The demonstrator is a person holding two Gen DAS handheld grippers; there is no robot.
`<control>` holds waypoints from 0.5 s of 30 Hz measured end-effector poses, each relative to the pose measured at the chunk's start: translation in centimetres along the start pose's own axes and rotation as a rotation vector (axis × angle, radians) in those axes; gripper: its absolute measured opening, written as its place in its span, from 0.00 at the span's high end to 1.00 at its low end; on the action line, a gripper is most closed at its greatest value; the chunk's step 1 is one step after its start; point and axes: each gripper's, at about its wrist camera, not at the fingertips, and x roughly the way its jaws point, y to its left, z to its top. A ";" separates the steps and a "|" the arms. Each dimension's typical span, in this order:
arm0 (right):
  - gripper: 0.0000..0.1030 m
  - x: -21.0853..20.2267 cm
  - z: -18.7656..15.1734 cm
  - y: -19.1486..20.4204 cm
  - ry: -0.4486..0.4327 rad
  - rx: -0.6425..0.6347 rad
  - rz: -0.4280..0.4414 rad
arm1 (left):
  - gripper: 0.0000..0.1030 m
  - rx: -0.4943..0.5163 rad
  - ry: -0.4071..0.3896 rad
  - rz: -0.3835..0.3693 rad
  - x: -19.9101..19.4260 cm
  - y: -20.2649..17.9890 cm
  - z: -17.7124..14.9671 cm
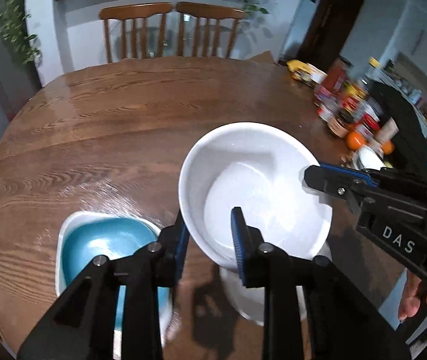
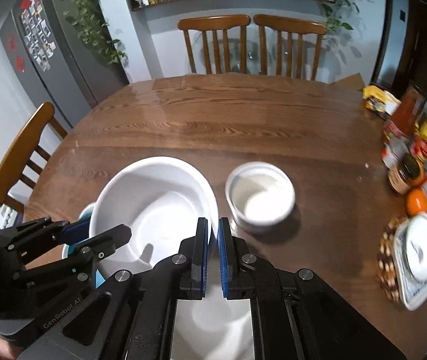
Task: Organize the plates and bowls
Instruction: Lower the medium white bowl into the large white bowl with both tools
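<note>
Mid-carry: large white bowl (image 1: pixel 255 186) held tilted above the counter (image 1: pixel 123 114). Left gripper (image 1: pixel 210 234) pinches its near-left rim; right gripper (image 2: pixel 212 240) clamps its right rim, jaws narrow. Blue bowl (image 1: pixel 105 240) sits near left, small white bowl (image 2: pixel 260 195) just right. Next, likely lowering it level onto a bowl.

Bare tabletop (image 2: pixel 213 120) ahead, jars (image 2: pixel 414 150) crowding right, ramekin (image 2: pixel 260 196) near.

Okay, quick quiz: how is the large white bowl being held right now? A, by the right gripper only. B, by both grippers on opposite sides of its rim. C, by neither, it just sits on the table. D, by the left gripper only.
B: the left gripper and the right gripper each straddle the rim of the large white ceramic bowl, on opposite sides.
</note>
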 end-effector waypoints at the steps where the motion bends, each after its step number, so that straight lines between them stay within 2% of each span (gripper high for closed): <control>1: 0.92 -0.2 -0.5 -0.4 -0.001 0.004 -0.002 | 0.75 0.012 0.008 -0.006 0.1 -0.7 -0.6; 6: 0.92 -0.4 -3.8 -2.3 0.019 0.047 -0.007 | 0.75 0.057 0.041 -0.009 1.0 -3.0 -2.4; 15: 0.91 0.3 -7.6 -4.2 0.062 0.072 0.025 | 0.75 0.074 0.087 0.008 2.6 -3.9 -4.8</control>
